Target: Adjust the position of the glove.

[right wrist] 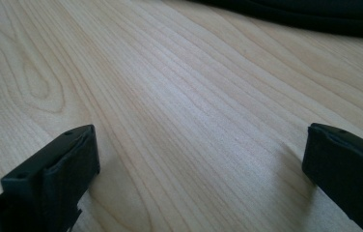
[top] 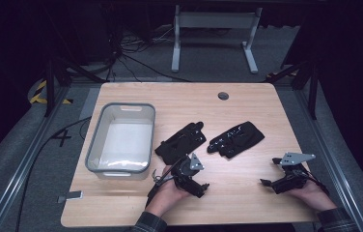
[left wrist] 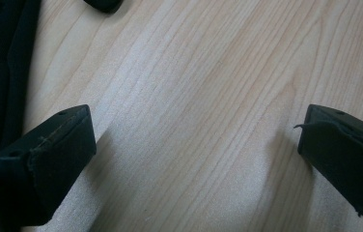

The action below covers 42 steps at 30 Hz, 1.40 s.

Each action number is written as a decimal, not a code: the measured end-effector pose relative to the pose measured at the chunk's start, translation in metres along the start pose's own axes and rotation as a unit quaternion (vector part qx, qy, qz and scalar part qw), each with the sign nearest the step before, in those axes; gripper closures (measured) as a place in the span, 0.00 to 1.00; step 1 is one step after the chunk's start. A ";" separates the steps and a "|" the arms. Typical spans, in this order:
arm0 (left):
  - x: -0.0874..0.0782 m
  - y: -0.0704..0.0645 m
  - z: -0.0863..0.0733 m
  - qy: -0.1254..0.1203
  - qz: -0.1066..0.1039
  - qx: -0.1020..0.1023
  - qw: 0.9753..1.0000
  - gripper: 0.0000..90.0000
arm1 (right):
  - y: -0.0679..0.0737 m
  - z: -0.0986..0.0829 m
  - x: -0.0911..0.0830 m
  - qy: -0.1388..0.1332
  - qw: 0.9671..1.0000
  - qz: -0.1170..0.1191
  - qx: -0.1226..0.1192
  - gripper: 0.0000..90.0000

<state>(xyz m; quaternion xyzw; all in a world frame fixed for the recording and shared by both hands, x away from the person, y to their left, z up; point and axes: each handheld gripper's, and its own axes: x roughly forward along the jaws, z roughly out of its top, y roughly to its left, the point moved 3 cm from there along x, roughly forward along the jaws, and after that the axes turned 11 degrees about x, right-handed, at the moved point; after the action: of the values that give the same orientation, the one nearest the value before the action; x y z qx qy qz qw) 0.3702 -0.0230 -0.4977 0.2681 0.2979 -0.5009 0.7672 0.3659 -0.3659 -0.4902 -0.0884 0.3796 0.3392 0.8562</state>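
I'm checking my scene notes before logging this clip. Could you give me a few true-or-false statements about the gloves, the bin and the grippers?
1. Two black gloves lie on the table. True.
2. One glove is inside the grey bin. False: both lie on the wood to the bin's right.
3. The left gripper is open, with bare wood between its jaws. True.
4. The right gripper is shut on a glove. False: it is open and holds nothing.
5. The bin stands at the table's right edge. False: it stands on the left.

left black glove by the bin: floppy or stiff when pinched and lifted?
Probably floppy: the left black glove lies flat and crumpled like fabric, so it would likely drape. Probably light. Pushed across the wooden table, it may bunch rather than slide.
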 end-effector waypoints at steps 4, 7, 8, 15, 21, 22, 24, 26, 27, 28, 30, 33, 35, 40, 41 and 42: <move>0.000 0.000 0.000 0.000 0.000 0.000 1.000 0.00 | 0.000 0.000 0.000 0.000 1.000 0.000 0.000 0.00; 0.000 0.000 0.000 0.000 0.000 0.000 1.000 0.00 | 0.001 0.002 0.000 0.006 1.000 0.000 0.000 0.05; 0.000 0.000 0.000 0.000 0.000 0.000 1.000 0.00 | 0.001 0.003 -0.001 0.007 1.000 0.002 -0.002 0.10; -0.001 -0.001 -0.001 0.000 0.001 0.000 1.000 0.00 | 0.000 0.015 -0.004 0.007 1.000 0.000 -0.019 0.32; -0.001 0.000 -0.001 0.000 0.001 0.000 1.000 0.00 | -0.006 0.031 -0.008 -0.007 1.000 0.005 -0.004 0.60; -0.001 0.000 -0.001 0.000 0.001 0.000 1.000 0.00 | -0.007 0.033 -0.008 -0.009 1.000 0.005 -0.003 0.65; -0.001 0.000 -0.001 0.000 0.001 -0.001 1.000 0.00 | -0.009 0.037 -0.008 -0.010 1.000 0.005 -0.004 0.75; -0.001 0.000 -0.001 0.000 0.001 0.000 1.000 0.00 | -0.009 0.039 -0.008 -0.012 1.000 0.006 -0.006 0.78; -0.001 0.000 -0.001 0.000 0.000 0.000 1.000 0.00 | -0.012 0.043 -0.007 -0.013 1.000 0.006 -0.007 0.85; -0.001 0.000 -0.001 0.000 0.000 0.000 1.000 0.00 | -0.012 0.045 -0.007 -0.013 1.000 0.008 -0.005 0.87; -0.001 0.000 -0.001 0.000 0.000 0.001 1.000 0.00 | -0.014 0.047 -0.007 -0.014 1.000 0.009 -0.004 0.90; -0.001 0.000 -0.001 0.000 0.000 0.001 1.000 0.00 | -0.020 0.054 -0.005 -0.017 1.000 0.010 0.001 0.97; -0.001 0.000 -0.001 0.000 -0.001 0.002 1.000 0.00 | -0.025 0.060 -0.001 -0.015 1.000 0.008 0.009 0.99; -0.001 0.000 -0.001 -0.001 -0.001 0.002 1.000 0.00 | -0.033 0.068 0.003 -0.020 1.000 0.005 0.017 1.00; -0.001 0.000 -0.001 -0.001 -0.001 0.002 1.000 0.00 | -0.036 0.073 0.005 -0.024 1.000 0.003 0.018 1.00; -0.001 0.000 -0.001 -0.001 -0.001 0.003 1.000 0.00 | -0.039 0.076 0.006 -0.027 0.999 0.000 0.018 1.00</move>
<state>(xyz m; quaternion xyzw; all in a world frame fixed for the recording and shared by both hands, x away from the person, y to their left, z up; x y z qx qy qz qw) 0.3699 -0.0216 -0.4977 0.2693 0.2964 -0.5029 0.7660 0.4385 -0.3608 -0.4461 -0.0639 0.3628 0.3344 0.8675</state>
